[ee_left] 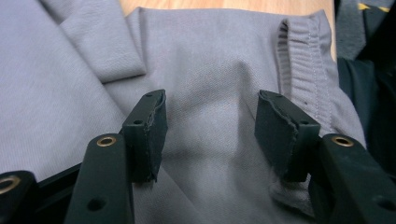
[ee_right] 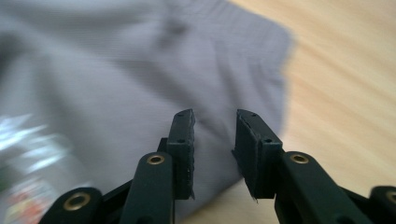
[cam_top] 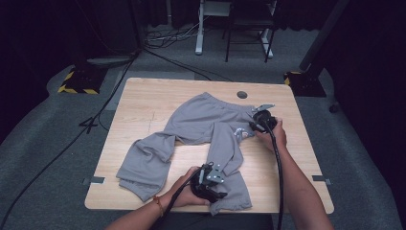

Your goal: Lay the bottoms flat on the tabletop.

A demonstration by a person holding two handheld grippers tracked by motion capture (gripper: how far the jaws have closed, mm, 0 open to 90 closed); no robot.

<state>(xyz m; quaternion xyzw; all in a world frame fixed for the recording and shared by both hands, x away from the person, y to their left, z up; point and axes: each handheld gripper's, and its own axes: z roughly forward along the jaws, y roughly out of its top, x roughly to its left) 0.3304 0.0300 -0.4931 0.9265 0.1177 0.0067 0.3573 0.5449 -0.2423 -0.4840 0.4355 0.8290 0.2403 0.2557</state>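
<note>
Trousers: a pair of grey sweatpants (cam_top: 201,129) lies on the desk, spread from the far middle toward the near left and the near middle.
Waist part: the far end of the trousers lies near the far right part of the desk, just beside the right claw.
Left leg of the cloth: it goes to the near left and its end is folded and wrinkled there.
Other leg of the cloth: it comes toward the near edge, and its ribbed cuff (ee_left: 306,60) lies near the near edge of the desk.
Label: a small white patch with print (cam_top: 242,134) is seen on the cloth close to the right claw; the print is too blurred to read.
Left claw: the left claw (cam_top: 210,178) is released, its two jaws stand well apart over the grey cloth of the near leg; the pads (ee_left: 148,133) are just above or on the cloth, I cannot tell which.
Right claw: the right claw (cam_top: 262,118) is released too, with a narrow gap between its jaws, and no cloth is between them; it hangs at the edge of the cloth, where the wood begins.
Hands: a hand holds each claw, and the forearms come from the near edge.
Desk: a light wooden desk (cam_top: 143,103) with a round hole (cam_top: 242,94) at the far side.
Floor: grey carpet (cam_top: 48,143) with black cables (cam_top: 72,139) on it at the left.
</note>
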